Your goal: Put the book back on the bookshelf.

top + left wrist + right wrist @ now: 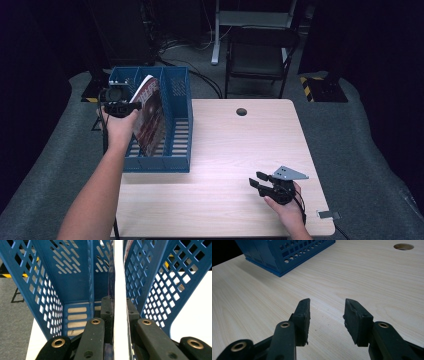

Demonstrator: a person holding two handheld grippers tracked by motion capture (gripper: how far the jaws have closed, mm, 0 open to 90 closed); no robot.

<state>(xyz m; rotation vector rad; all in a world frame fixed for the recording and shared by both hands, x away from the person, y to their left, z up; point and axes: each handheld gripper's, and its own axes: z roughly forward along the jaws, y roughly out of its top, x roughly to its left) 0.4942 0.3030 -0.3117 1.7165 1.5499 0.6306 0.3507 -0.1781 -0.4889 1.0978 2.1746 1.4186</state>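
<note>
While the left hand-held gripper [121, 106] pinches the upper edge of a magazine [149, 116], its jaws pressed tight on the white spine seen in the left gripper view, the magazine leans tilted inside the middle slot of the blue file rack [177, 125] at the tabletop's [235, 150] left edge, its lower end down between the dividers. Gripping it from above probably lets the person steer the thin thing between the slot walls without bending it. Farther right, near the front right corner, the right hand-held gripper [260, 181] rests idle, jaws spread with nothing between them, likely parked clear of the work.
</note>
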